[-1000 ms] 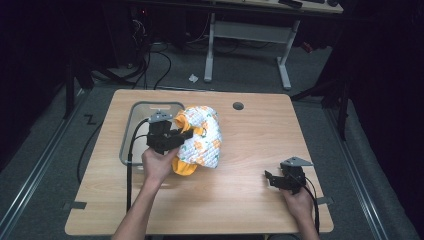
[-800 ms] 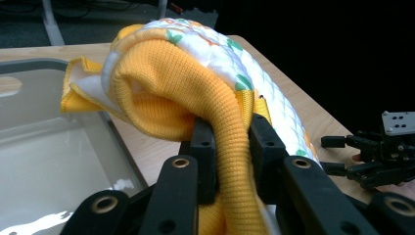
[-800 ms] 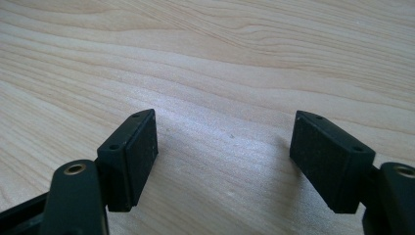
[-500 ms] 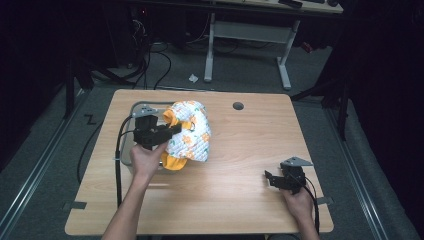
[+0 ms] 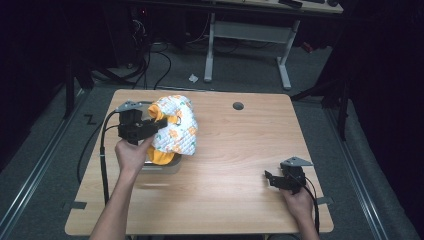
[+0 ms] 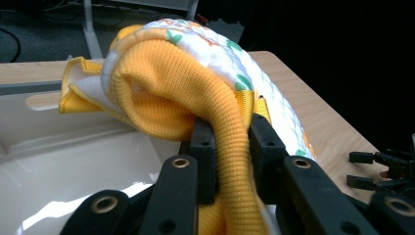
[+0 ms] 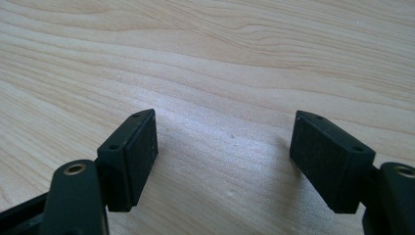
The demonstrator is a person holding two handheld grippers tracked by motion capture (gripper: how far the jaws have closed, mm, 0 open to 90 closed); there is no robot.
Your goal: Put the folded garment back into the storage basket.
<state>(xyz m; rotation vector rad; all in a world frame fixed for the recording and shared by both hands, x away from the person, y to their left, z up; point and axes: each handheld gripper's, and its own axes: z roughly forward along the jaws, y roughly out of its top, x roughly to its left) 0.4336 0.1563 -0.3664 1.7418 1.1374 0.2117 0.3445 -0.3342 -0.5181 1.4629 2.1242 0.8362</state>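
The bundled cloth (image 5: pixel 175 129) hangs clamped in the left gripper (image 5: pixel 159 124) over the tray (image 5: pixel 162 166) near the table's (image 5: pixel 225 165) left edge; the right gripper (image 5: pixel 270 179) rests released near the front right corner.

Quilted cloth (image 5: pixel 176 129): white face, orange-green print, yellow knit lining. Bunched, lifted, pinched in my left gripper (image 6: pixel 234 147). Hangs over white tray (image 6: pixel 63 161) at tabletop's left side.

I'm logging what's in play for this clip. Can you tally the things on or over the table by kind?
Handheld grippers: 2, left gripper and right gripper
Yellow-and-white patterned cloth garment: 1
White plastic bin: 1
Total: 4
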